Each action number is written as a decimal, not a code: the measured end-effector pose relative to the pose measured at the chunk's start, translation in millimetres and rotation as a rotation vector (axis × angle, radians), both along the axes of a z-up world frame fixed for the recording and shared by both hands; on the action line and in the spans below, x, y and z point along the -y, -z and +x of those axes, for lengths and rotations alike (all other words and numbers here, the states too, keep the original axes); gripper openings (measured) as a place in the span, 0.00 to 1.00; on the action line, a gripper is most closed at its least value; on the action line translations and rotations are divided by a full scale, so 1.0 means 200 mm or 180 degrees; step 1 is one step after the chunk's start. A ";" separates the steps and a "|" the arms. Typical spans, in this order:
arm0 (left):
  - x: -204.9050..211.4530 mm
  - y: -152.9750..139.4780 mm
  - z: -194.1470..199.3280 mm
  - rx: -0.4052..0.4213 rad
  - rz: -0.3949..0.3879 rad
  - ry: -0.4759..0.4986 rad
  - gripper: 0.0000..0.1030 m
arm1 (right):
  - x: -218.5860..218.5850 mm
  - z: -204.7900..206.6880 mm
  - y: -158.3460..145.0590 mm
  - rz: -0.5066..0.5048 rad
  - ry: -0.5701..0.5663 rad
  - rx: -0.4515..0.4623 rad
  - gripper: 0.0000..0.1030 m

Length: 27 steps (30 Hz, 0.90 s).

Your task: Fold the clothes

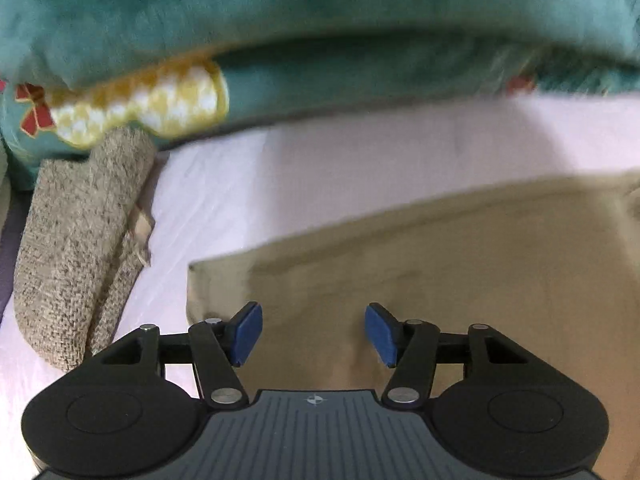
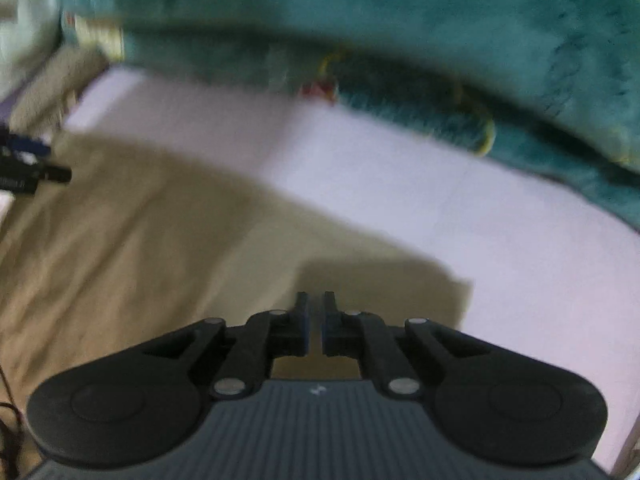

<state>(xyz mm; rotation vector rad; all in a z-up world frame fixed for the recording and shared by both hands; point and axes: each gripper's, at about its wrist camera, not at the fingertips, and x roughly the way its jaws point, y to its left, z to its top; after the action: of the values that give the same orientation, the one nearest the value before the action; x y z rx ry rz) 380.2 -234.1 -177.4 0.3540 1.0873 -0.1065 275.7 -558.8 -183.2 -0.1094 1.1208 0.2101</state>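
A tan garment (image 1: 440, 264) lies spread flat on a pale pink sheet (image 1: 320, 168). My left gripper (image 1: 314, 320) hovers over the garment near its left corner, blue pads wide apart and nothing between them. In the right wrist view, which is blurred, the same tan garment (image 2: 140, 240) fills the left and middle. My right gripper (image 2: 316, 300) is over the garment's right corner with its jaws drawn together; no cloth shows between them. At the left edge of that view part of the left gripper (image 2: 28, 156) is visible.
A teal plush blanket (image 1: 320, 12) with a yellow-and-white patterned patch (image 1: 152, 104) runs along the far side of the sheet (image 2: 440, 208). A grey knitted garment (image 1: 80, 240) lies bunched at the left. The teal blanket (image 2: 360, 8) also borders the right view.
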 end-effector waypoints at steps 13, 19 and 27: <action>-0.31 -0.49 -0.30 0.0401 -0.0363 -0.0335 0.60 | 0.32 -0.33 -0.40 -0.0349 0.0543 0.0434 0.06; -0.28 -0.92 -0.83 0.0394 -0.0661 -0.0303 0.60 | 0.18 -0.74 -0.67 -0.0147 0.0356 0.0453 0.08; -0.30 -1.28 -1.70 0.0057 -0.0698 -0.0471 0.60 | 0.07 -1.37 -0.96 -0.0042 0.0275 0.0242 0.13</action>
<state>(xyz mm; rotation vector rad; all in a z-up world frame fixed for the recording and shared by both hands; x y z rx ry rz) 40.6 -174.6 78.6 0.0770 1.0689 -0.0897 1.1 -573.6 9.4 -0.0799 1.0488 0.1207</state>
